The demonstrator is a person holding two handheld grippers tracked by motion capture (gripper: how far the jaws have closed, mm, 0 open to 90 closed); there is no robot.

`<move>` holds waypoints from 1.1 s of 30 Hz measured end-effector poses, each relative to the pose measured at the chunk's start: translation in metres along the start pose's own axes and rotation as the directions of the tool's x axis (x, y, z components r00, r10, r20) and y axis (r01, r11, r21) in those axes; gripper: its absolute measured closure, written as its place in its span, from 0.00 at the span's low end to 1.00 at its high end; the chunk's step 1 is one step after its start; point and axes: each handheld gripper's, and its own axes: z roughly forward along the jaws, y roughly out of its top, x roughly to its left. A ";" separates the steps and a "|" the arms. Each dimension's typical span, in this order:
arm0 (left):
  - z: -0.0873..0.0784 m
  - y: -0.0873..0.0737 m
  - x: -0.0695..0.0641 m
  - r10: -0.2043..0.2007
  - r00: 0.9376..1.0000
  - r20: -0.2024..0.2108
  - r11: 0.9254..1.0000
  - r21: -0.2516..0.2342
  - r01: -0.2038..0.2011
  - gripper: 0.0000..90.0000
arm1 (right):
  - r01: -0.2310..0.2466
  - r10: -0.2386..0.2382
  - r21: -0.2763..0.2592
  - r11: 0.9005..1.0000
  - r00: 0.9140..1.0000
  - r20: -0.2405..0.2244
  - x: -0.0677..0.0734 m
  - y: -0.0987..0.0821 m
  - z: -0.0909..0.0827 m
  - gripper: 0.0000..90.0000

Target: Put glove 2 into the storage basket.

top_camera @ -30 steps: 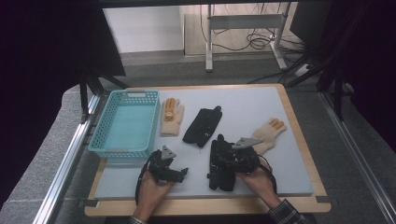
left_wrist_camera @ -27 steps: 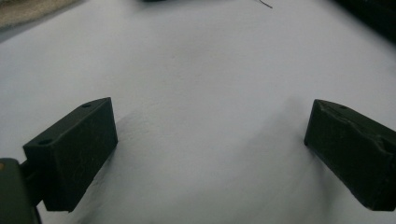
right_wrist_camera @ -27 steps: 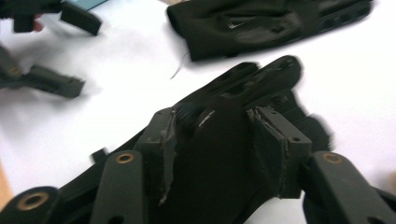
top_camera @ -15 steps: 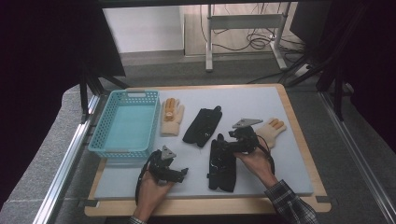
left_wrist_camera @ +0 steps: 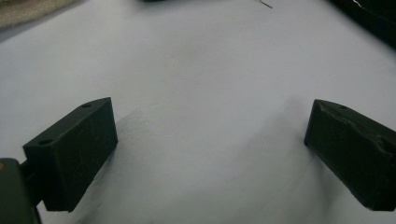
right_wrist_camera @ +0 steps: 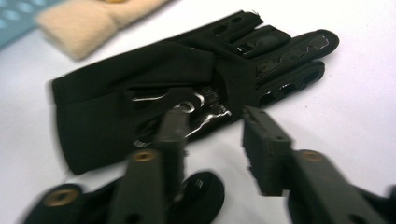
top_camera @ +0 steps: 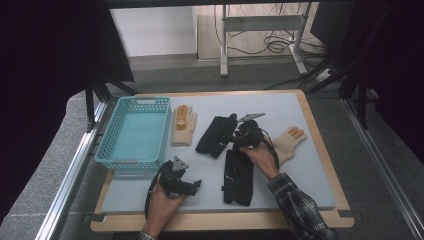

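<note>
On the grey bench we see four gloves and a turquoise basket, which sits at the left edge of the mat. The right tool hangs over the near edge of the upper black glove, which lies flat near the middle of the bench with its fingers pointing away from the person. In the right gripper view that same black glove lies just ahead of the tool; its jaws stand apart with a clear gap between them, they have just been closing, and we see nothing pinched between them, though one jaw tip sits right at the glove's shiny palm patch and we cannot tell whether it touches. A second black glove lies nearer the person, under the right forearm. A tan glove with orange fingertips rests just beside the basket, and another tan glove lies to the right of the right hand. The left tool rests low over bare bench at the front left, and in the left gripper view its jaws stand wide apart over the plain grey surface, holding nothing.
</note>
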 end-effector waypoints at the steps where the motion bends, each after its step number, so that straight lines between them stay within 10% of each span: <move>1: 0.000 0.000 0.000 0.000 1.000 0.000 1.000 0.000 0.000 0.03 | -0.003 0.003 0.005 1.000 1.000 0.013 0.000 0.001 0.005 0.58; 9: 0.000 0.000 0.000 -0.001 1.000 0.001 1.000 -0.002 0.001 0.03 | -0.037 0.035 0.058 0.998 0.999 0.035 0.000 0.002 0.033 0.54; 18: 0.000 0.000 0.000 -0.001 1.000 0.001 1.000 -0.001 0.001 0.03 | -0.046 0.047 0.037 0.998 0.998 -0.036 0.001 0.004 0.031 0.96; 33: 0.000 0.000 0.000 0.002 1.000 0.001 1.000 0.001 -0.002 0.03 | -0.014 0.009 -0.055 0.998 0.996 -0.093 0.007 0.041 -0.056 0.97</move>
